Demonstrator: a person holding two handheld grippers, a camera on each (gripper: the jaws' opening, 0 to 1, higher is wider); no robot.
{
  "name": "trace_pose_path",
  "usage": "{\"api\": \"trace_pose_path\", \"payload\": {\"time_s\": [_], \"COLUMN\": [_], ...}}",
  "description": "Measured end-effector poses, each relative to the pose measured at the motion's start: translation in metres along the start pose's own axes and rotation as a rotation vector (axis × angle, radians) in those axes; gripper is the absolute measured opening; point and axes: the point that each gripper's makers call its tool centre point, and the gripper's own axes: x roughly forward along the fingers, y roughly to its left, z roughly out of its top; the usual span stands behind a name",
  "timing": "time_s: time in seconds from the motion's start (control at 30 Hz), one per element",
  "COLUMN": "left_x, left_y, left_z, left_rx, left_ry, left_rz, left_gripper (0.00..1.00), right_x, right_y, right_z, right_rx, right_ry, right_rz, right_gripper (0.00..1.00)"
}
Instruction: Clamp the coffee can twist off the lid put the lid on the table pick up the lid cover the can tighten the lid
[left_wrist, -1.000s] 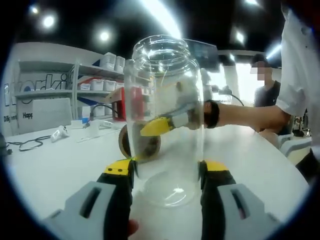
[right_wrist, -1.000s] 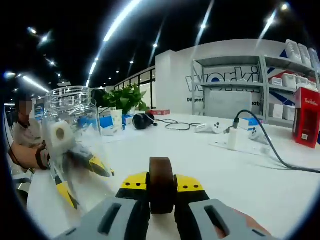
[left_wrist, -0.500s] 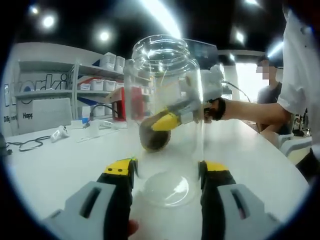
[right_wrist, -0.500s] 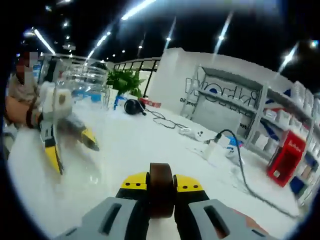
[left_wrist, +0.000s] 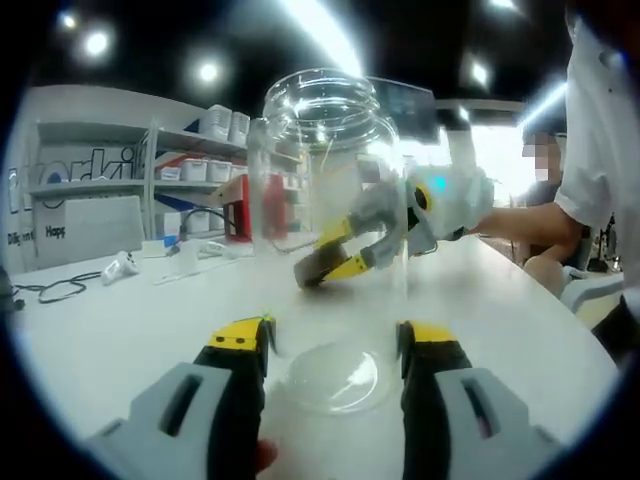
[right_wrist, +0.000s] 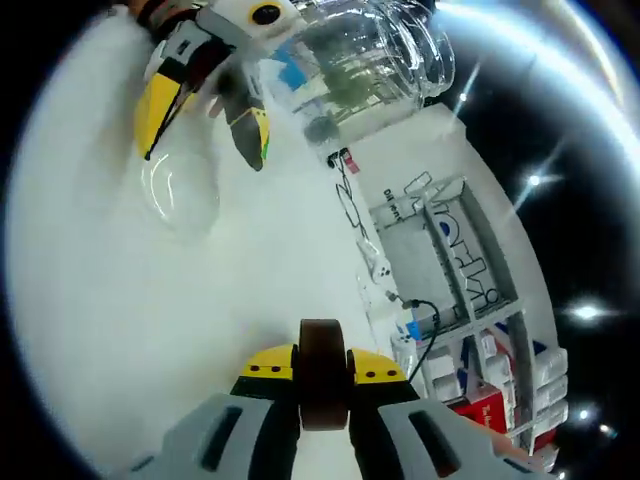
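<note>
A clear glass can (left_wrist: 330, 180) stands upright on the white table (left_wrist: 120, 330), its mouth open. My left gripper (left_wrist: 335, 335) is shut on its lower part, one yellow-tipped jaw on each side. Behind the can, seen partly through the glass, my right gripper (left_wrist: 338, 262) hangs above the table and is shut on the brown lid (left_wrist: 318, 270), which is tilted. In the right gripper view, which is strongly rolled, the lid (right_wrist: 322, 370) sits edge-on between my right gripper's (right_wrist: 322, 360) jaws. The can (right_wrist: 360, 50) and left gripper (right_wrist: 205, 125) lie at the upper left.
Shelving with white boxes (left_wrist: 200, 160) and a red box (right_wrist: 490, 410) stands along the far side. Cables and small white devices (left_wrist: 120, 265) lie on the table near it. A seated person (left_wrist: 545, 200) is at the back right, and a white sleeve (left_wrist: 600, 120) is close by.
My right gripper has lifted the lid off the table behind the can and tilted it from standing on edge towards flat. The right gripper view has rolled strongly. The left gripper and can stayed put.
</note>
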Motion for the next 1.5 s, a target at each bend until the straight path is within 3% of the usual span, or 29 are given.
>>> {"api": "trace_pose_path", "payload": {"time_s": [0.1,0.17,0.23,0.3,0.43,0.57,0.63,0.67,0.8,0.97,1.1,1.27,1.5], "left_x": [0.000,0.000,0.000,0.000,0.000,0.000,0.000,0.000,0.001,0.001,0.000,0.000,0.001], "left_y": [0.000,0.000,0.000,0.000,-0.001,-0.002,-0.002,-0.002,-0.002,-0.002,-0.002,-0.002,-0.002], "left_z": [0.000,0.000,0.000,0.000,0.000,0.000,0.000,0.000,0.000,-0.001,-0.001,-0.001,-0.001], "left_rx": [0.000,0.000,0.001,0.002,0.003,0.003,0.003,0.003,0.002,0.002,0.002,0.002,0.003], "left_ry": [0.001,0.001,0.002,0.003,0.004,0.005,0.005,0.006,0.006,0.007,0.008,0.009,0.010], "left_rz": [0.000,0.000,0.000,0.000,0.001,0.001,0.001,0.001,0.000,0.000,0.000,0.000,0.000], "left_gripper": [0.44,0.44,0.44,0.44,0.44,0.44,0.44,0.44,0.44,0.44,0.44,0.44,0.44], "right_x": [-0.005,-0.012,-0.018,-0.026,-0.032,-0.030,-0.024,-0.022,-0.013,0.006,0.018,0.019,0.019], "right_y": [0.003,0.012,0.022,0.020,0.019,0.001,-0.006,-0.009,-0.008,0.005,0.007,0.014,0.013], "right_z": [-0.004,-0.008,-0.009,-0.012,-0.010,-0.006,-0.015,-0.019,-0.032,-0.030,-0.026,-0.033,-0.036], "right_rx": [0.012,0.117,0.241,0.256,0.594,0.898,1.119,1.163,1.110,1.107,1.100,1.099,1.101], "right_ry": [0.000,-0.025,-0.042,-0.048,-0.134,-0.228,-0.226,-0.228,-0.137,-0.054,-0.037,0.006,0.013], "right_rz": [0.019,0.058,0.106,0.092,0.078,0.018,-0.020,-0.055,-0.175,-0.165,-0.157,-0.146,-0.155], "right_gripper": [0.15,0.20,0.31,0.29,0.35,0.55,0.58,0.57,0.58,0.59,0.59,0.59,0.58]}}
